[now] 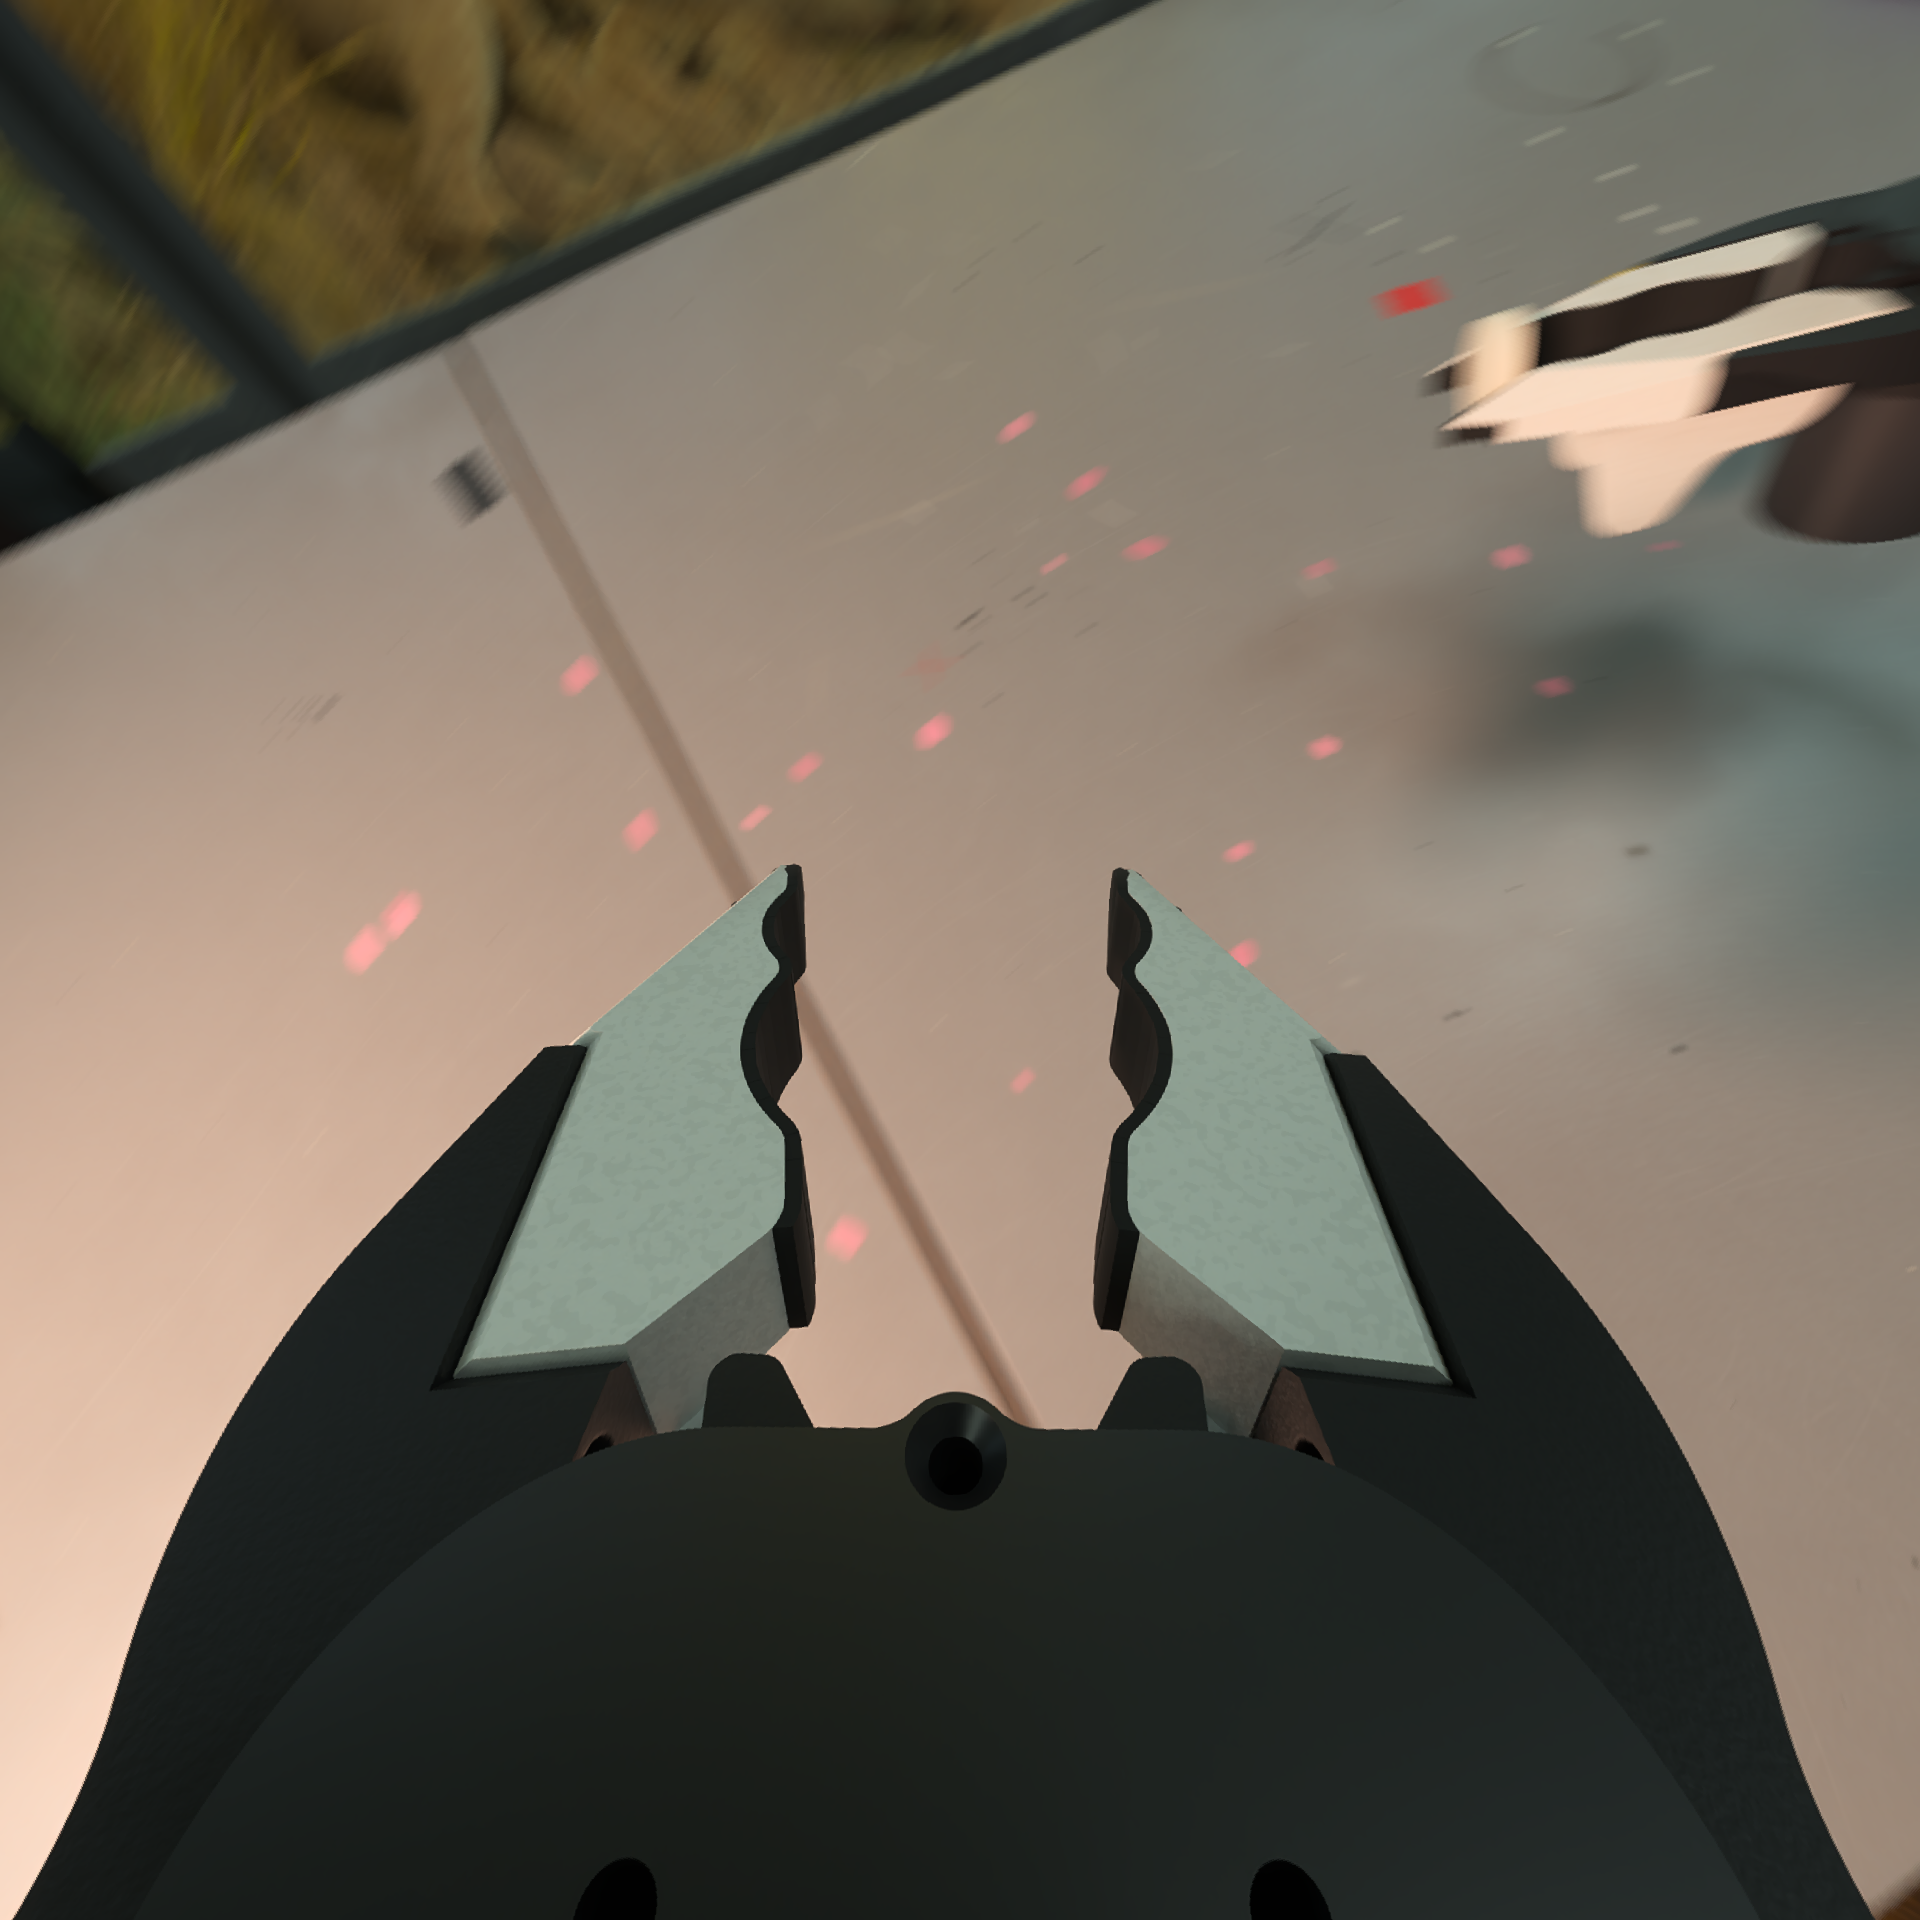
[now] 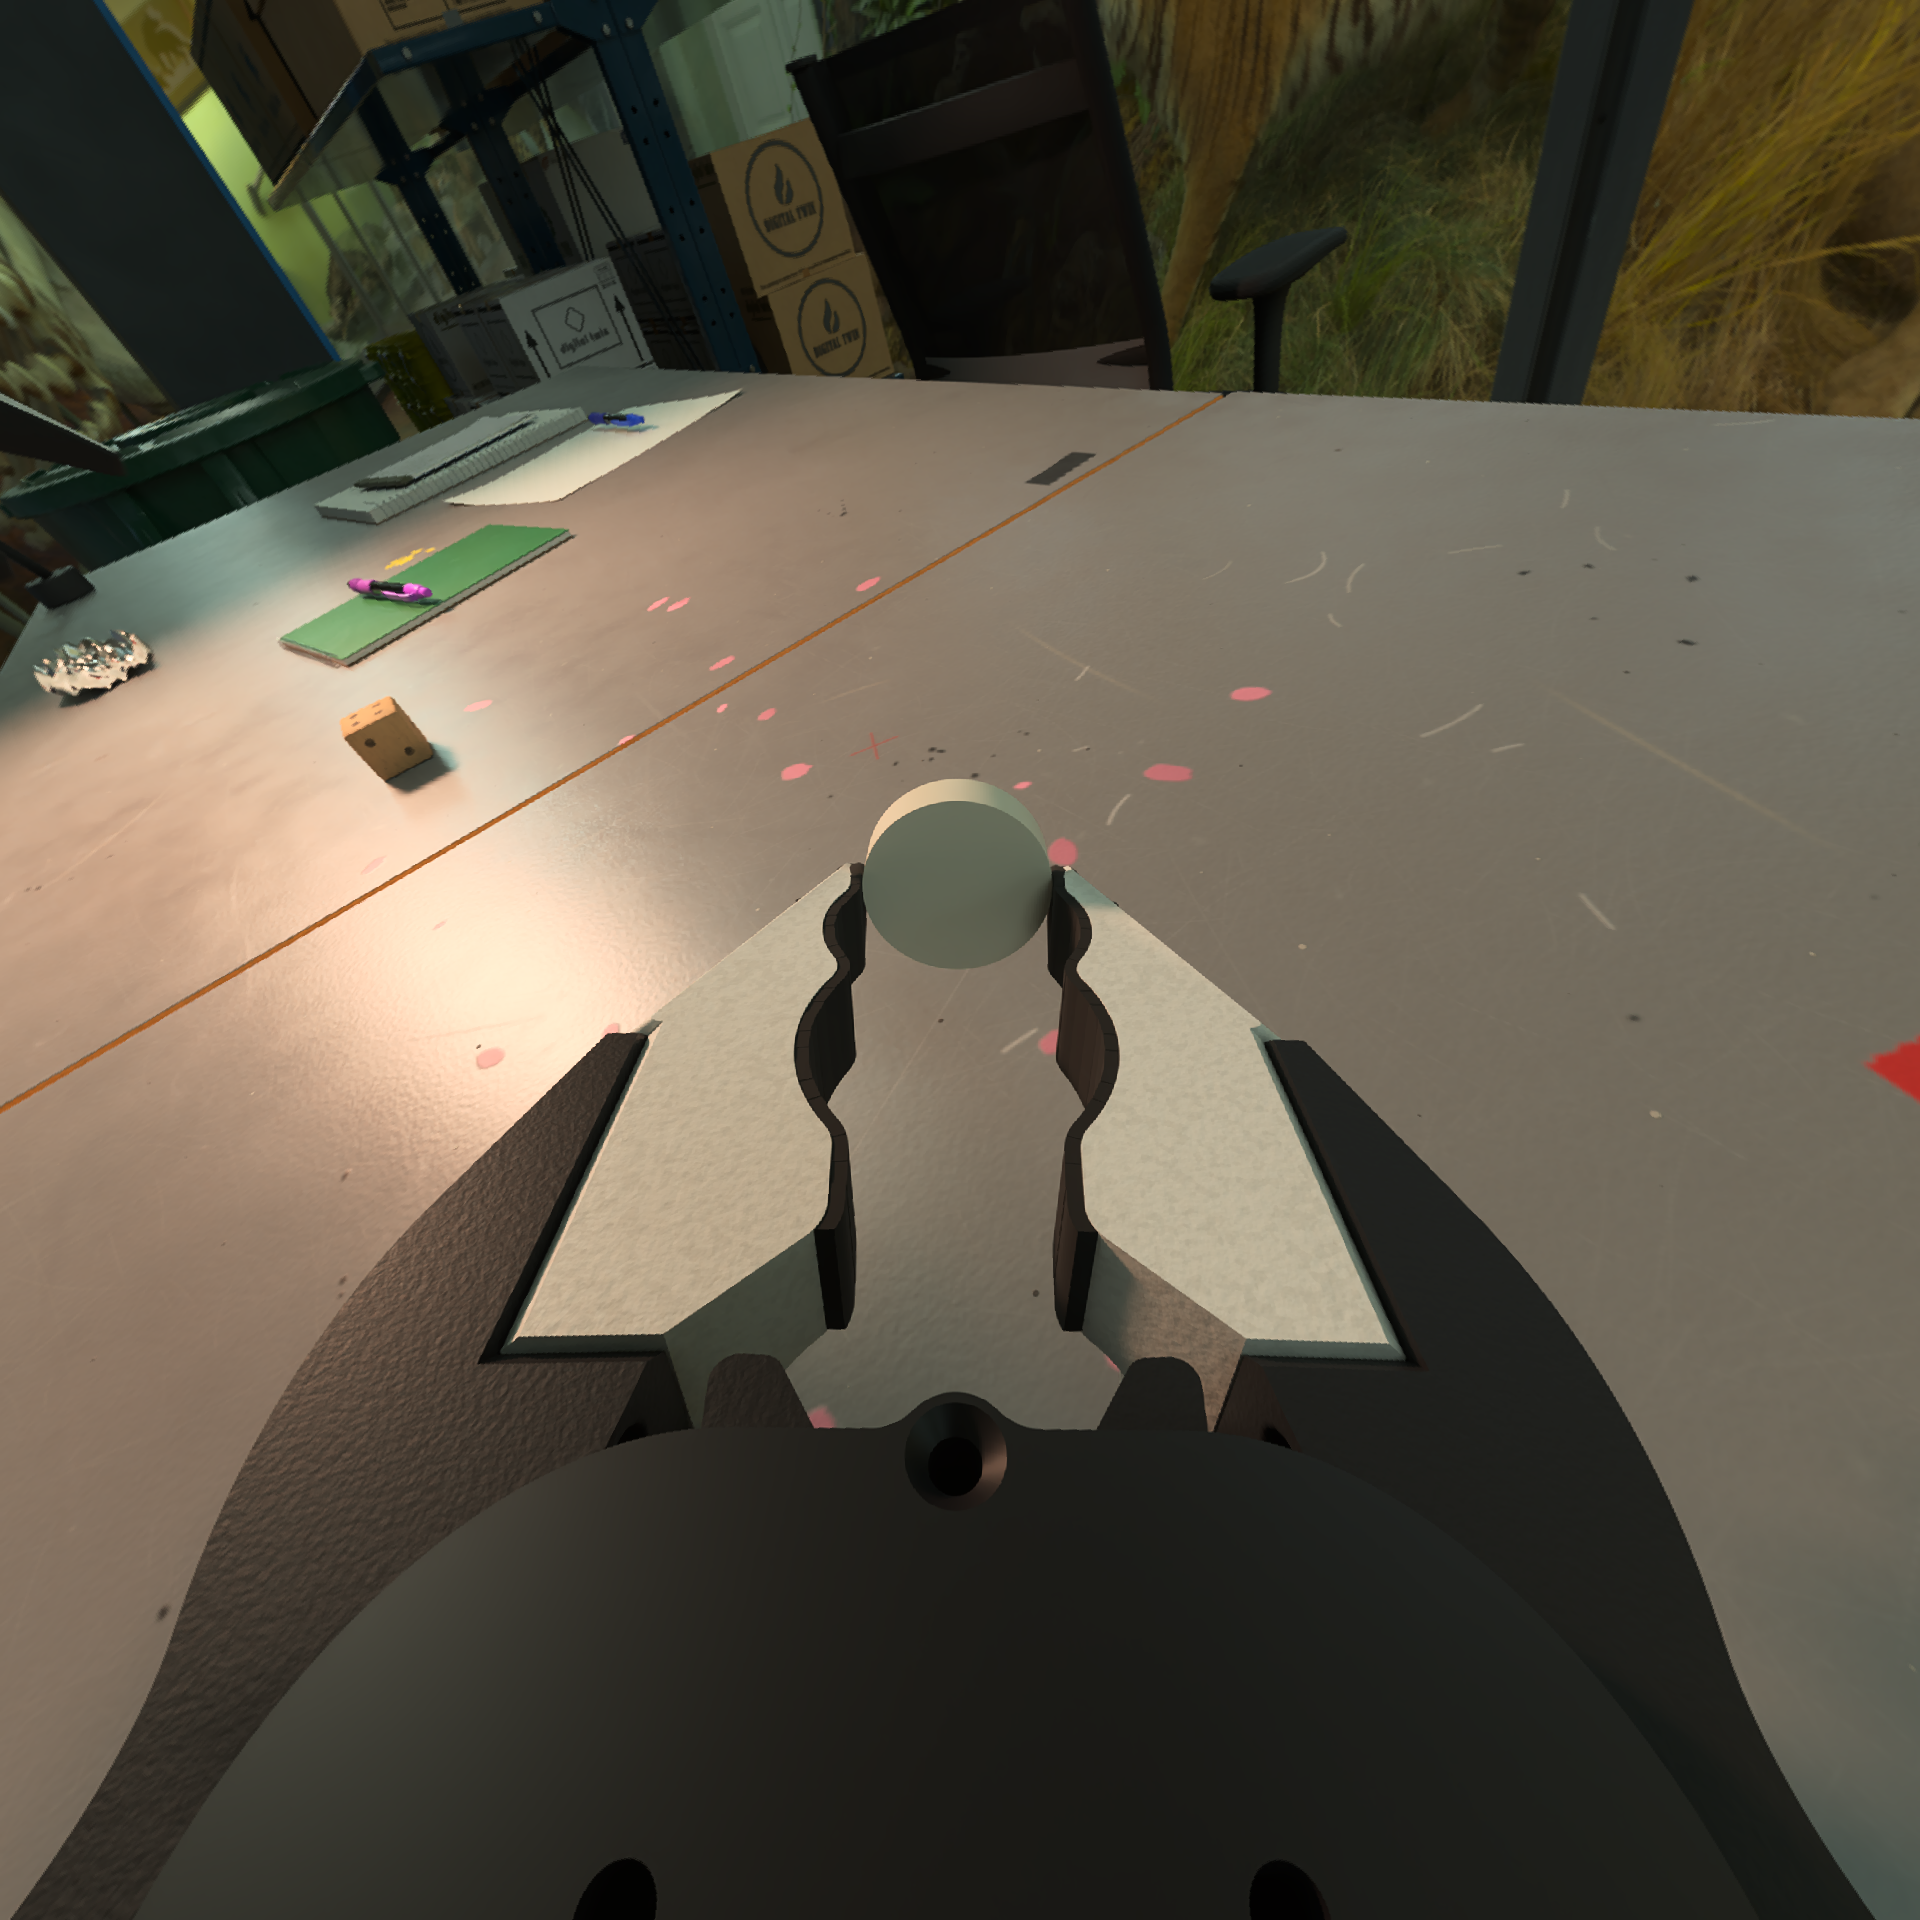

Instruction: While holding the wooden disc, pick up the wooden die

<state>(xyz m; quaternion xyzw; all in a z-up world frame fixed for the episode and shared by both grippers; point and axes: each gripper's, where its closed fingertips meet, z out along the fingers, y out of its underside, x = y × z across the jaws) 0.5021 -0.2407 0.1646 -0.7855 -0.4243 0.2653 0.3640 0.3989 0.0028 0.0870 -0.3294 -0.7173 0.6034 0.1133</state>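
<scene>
In the right wrist view my right gripper (image 2: 956,883) is shut on the pale wooden disc (image 2: 956,878), held by its rim at the fingertips above the table. The wooden die (image 2: 387,738), light brown with dark pips, lies on the table far to the left of it. In the left wrist view my left gripper (image 1: 956,883) is open and empty above the table (image 1: 935,312); the die does not show there. The right gripper (image 1: 1662,343) appears blurred at the upper right of that view.
A green board (image 2: 488,571) with a purple pen (image 2: 390,589) lies beyond the die. A crumpled foil piece (image 2: 91,662) sits at the far left. A notebook (image 2: 457,457), white paper and a blue pen are farther back. An office chair (image 2: 987,187) and cardboard boxes stand behind the table.
</scene>
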